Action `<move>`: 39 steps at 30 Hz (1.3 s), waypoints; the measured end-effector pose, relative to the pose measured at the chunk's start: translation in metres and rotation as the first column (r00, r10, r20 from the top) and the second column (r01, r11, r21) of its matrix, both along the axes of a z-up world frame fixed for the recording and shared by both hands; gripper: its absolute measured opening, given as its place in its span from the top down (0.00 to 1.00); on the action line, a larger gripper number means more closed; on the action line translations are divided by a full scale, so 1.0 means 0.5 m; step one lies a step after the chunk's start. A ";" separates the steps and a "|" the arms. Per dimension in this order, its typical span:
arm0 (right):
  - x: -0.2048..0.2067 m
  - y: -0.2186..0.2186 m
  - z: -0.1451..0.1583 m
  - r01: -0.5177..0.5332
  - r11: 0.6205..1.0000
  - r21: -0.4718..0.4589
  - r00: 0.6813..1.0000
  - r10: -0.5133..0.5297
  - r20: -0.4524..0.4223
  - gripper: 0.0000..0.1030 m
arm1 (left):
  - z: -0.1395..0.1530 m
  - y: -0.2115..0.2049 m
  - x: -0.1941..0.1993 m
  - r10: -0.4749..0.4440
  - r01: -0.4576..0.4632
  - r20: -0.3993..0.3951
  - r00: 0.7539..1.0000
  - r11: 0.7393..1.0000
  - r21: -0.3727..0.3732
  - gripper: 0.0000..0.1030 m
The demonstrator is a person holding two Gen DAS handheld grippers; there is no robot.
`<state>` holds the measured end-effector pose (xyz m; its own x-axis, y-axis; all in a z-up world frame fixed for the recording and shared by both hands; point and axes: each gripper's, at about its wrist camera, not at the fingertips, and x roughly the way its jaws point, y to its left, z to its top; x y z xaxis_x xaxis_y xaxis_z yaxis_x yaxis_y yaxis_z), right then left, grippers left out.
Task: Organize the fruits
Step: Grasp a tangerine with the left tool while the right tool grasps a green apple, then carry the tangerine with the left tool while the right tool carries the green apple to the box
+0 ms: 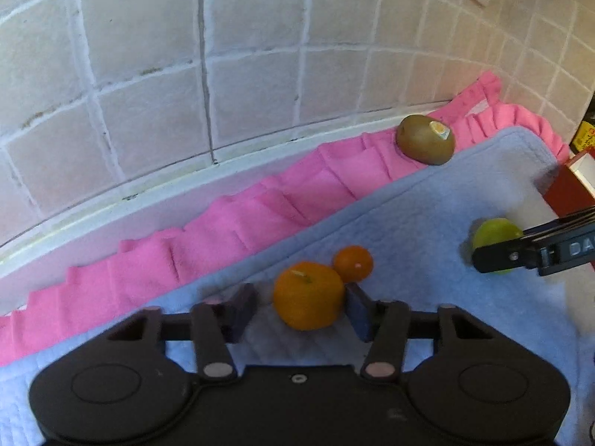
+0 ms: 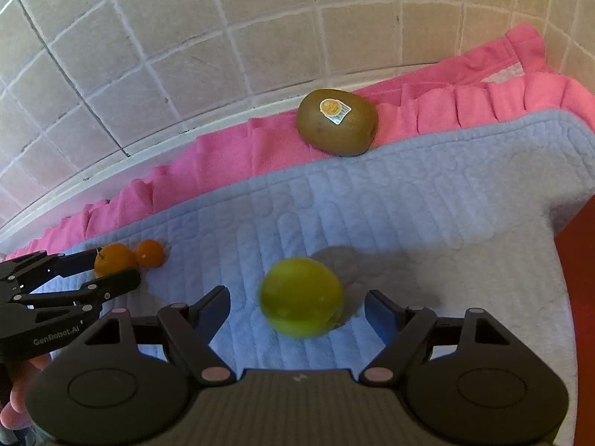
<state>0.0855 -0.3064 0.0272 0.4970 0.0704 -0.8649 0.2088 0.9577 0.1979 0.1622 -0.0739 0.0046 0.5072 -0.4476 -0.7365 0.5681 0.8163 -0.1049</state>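
Jaws of left gripper (image 1: 301, 310) straddle big round orange fruit (image 1: 308, 295) w/ a gap on one side, right gripper (image 2: 297, 306) wide around round green fruit (image 2: 300, 297), not touching.

The left tongs (image 1: 302, 310) are matte black plastic: a broad body with two rounded lobes, each pressed with a shallow oval, and a small silver screw at the middle of its near edge. Flat black link arms turn on pale pink round pivot caps, and the fingers (image 1: 242, 310) end in dark blue-grey rectangular pads. Seen from the right wrist camera, its side carries small silver screws and white lettering reading "GenRobot.AI". The right tongs (image 2: 297, 310) are built alike, but with a ribbed grey centre panel bearing a small pale mark, and blue pads.
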 end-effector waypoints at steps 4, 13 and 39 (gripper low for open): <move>0.003 0.002 -0.005 0.003 1.000 0.000 1.000 -0.003 -0.003 0.33 | 0.006 0.000 -0.003 0.015 -0.015 0.010 1.000 1.000 0.002 0.53; -0.005 -0.002 0.000 0.010 1.000 0.002 1.000 -0.010 0.014 0.50 | 0.024 0.008 -0.030 0.021 -0.021 0.031 0.999 1.000 0.003 0.54; -0.407 -0.258 0.302 0.348 0.935 -0.064 0.889 -0.308 0.340 0.50 | 0.325 -0.304 -0.269 -0.294 0.341 0.314 0.903 0.934 -0.105 0.53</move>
<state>-0.1178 -0.4355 0.1783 0.7241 -0.2385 -0.6472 0.4601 0.8660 0.1956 0.0279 -0.2261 0.1672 0.4985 -0.7161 -0.4886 0.8186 0.5744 -0.0067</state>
